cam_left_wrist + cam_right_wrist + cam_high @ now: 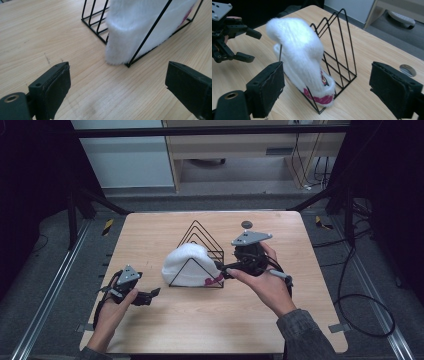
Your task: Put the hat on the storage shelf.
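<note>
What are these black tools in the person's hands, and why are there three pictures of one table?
A person holds two hand-held grippers, each with two black fingers. One picture looks down from above; the other two come from cameras riding on each gripper. In the high view, the left gripper and the right gripper are both open and hold nothing. On the light wooden table stands a black wire rack of triangular dividers. A fluffy white fabric item with pink trim sits in its front slot. A small grey round disc lies behind.
</note>
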Action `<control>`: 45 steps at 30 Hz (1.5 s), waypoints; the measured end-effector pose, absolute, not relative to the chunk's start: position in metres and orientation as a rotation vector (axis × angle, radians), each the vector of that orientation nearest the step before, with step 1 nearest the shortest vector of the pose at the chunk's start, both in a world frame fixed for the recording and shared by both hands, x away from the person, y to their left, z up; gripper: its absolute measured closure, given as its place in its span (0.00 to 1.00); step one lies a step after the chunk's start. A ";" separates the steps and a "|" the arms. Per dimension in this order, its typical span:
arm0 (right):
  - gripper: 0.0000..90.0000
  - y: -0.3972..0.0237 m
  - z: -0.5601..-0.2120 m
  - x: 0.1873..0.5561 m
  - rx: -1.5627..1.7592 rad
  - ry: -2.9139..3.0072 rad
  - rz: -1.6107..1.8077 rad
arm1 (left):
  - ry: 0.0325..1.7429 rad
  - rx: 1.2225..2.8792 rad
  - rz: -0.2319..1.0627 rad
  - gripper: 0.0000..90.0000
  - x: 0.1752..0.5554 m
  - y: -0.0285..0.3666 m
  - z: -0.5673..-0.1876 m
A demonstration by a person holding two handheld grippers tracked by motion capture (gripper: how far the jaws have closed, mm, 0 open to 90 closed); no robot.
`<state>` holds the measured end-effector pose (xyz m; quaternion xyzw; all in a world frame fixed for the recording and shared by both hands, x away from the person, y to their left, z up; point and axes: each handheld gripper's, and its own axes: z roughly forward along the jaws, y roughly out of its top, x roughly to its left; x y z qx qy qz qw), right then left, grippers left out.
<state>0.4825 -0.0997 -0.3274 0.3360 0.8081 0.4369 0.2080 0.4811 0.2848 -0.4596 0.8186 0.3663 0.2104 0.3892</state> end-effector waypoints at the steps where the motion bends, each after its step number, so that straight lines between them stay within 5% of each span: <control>1: 0.12 -0.102 -0.328 0.481 0.938 2.243 1.220 | 0.935 2.084 0.538 0.06 0.481 0.285 -0.460; 24: 0.11 -0.190 -0.357 0.438 1.063 2.141 1.172 | 1.111 2.114 0.488 0.05 0.498 0.302 -0.506; 45: 0.10 -0.215 -0.422 0.433 1.191 2.100 1.106 | 1.064 2.156 0.479 0.00 0.498 0.299 -0.508</control>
